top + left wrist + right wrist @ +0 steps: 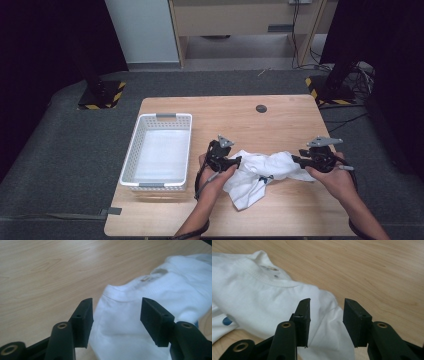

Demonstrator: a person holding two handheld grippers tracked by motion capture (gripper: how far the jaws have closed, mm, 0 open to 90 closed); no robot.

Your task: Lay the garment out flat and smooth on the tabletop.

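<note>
White plastic basket (159, 150) is sitting at centre-left of the high view on the wooden bench (280, 117). Just right of it, the left tool (236, 161) is hovering at the garment's left edge, jaws parted, gripping nothing. A crumpled white garment (257, 172) is lying at lower centre. The right tool (295, 160) is meeting its right edge, jaws likewise parted, cloth beneath but unclamped.

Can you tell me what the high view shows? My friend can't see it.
Two hands hold a left tool and right tool, both open, at either end of a crumpled white shirt on a wooden table. A white basket sits to the left.
</note>
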